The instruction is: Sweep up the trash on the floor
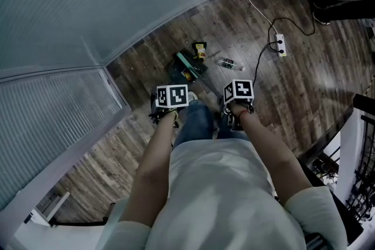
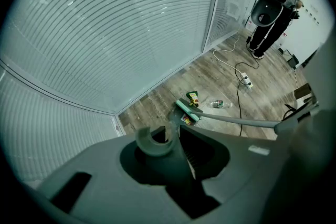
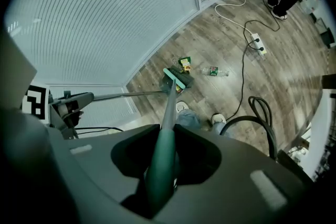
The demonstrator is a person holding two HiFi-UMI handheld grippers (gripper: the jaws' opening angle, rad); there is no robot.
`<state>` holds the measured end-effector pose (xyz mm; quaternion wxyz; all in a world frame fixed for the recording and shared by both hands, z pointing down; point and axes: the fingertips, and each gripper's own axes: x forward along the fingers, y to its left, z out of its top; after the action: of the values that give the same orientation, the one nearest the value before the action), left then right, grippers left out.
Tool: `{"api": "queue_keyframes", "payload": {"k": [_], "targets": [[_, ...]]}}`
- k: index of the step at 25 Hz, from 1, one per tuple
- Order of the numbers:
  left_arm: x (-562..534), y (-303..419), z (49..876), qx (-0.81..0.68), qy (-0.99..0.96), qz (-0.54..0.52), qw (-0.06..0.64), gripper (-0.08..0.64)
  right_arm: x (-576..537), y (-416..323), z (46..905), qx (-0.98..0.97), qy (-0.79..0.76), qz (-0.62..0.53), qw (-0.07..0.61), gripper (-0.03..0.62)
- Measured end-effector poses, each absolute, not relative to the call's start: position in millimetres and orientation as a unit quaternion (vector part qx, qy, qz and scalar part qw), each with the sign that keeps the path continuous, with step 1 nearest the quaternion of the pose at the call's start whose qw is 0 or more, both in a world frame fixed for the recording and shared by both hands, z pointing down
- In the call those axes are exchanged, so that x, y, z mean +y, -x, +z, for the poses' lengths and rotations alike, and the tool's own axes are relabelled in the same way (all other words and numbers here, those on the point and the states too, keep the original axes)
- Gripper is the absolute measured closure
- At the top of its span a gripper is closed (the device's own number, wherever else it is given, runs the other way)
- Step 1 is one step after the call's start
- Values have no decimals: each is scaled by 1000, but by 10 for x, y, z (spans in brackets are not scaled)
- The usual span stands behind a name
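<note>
On floor [image 1: 293,88]: green-yellow wrapper [image 1: 200,49], clear bottle [image 1: 229,64] nr teal broom head [image 1: 190,62].

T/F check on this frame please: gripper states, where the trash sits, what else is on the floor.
1. The right gripper is shut on the broom handle. True.
2. The plastic bottle lies inside the dustpan. False: it lies apart from it, to the right of the broom head.
3. The left gripper is open and empty. False: it is shut on the dustpan handle.
4. Cables run to the power strip. True.
5. A wrapper lies close by the broom head. True.
</note>
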<state>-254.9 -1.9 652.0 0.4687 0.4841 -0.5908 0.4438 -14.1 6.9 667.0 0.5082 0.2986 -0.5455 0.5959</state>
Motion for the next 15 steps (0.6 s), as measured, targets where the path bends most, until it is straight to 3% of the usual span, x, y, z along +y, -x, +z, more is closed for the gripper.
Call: {"api": "queue_keyframes", "payload": {"k": [15], "targets": [[-82, 2534, 6554, -589, -479, 450, 470, 465, 39, 119, 6471, -565, -313, 587, 489, 497]]}}
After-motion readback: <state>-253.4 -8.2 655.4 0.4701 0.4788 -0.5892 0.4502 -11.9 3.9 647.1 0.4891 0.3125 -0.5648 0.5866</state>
